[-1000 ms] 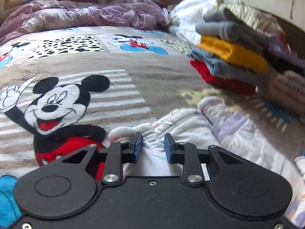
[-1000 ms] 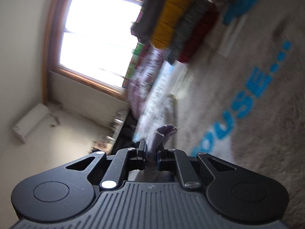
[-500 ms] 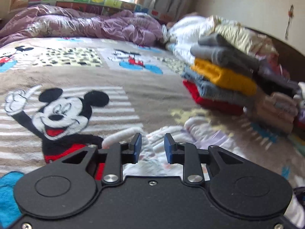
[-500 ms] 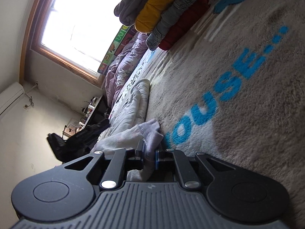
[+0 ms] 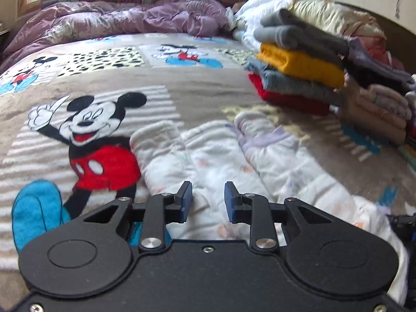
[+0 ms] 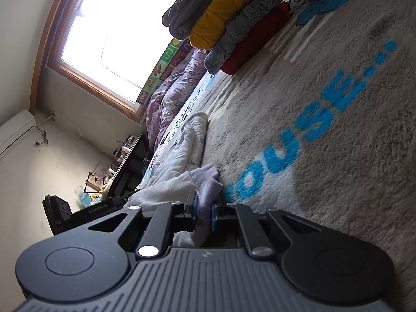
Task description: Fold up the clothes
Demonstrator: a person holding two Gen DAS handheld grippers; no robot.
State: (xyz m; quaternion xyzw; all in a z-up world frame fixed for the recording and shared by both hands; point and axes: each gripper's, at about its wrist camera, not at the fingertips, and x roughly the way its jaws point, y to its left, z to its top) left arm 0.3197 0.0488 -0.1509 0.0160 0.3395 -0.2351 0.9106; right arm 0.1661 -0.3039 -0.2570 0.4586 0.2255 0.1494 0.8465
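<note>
A white patterned garment with lilac trim [image 5: 234,161] lies stretched out on the Mickey Mouse blanket [image 5: 85,119]. My left gripper [image 5: 208,202] is open and empty, hovering just above the garment's near part. My right gripper [image 6: 203,212] is shut on the garment's lilac edge [image 6: 208,182], low over the blanket by the blue lettering [image 6: 312,127]. The rest of the garment [image 6: 187,145] trails away from it toward the window.
A stack of folded clothes, grey, yellow, grey-blue and red [image 5: 299,70], stands at the right, also in the right wrist view [image 6: 228,18]. More folded piles [image 5: 377,109] sit beside it. A crumpled purple duvet [image 5: 124,18] lies at the far end.
My left gripper has pulled back and risen, so more of the garment shows ahead of it. My right gripper has come down to the blanket with the garment's edge still clamped.
</note>
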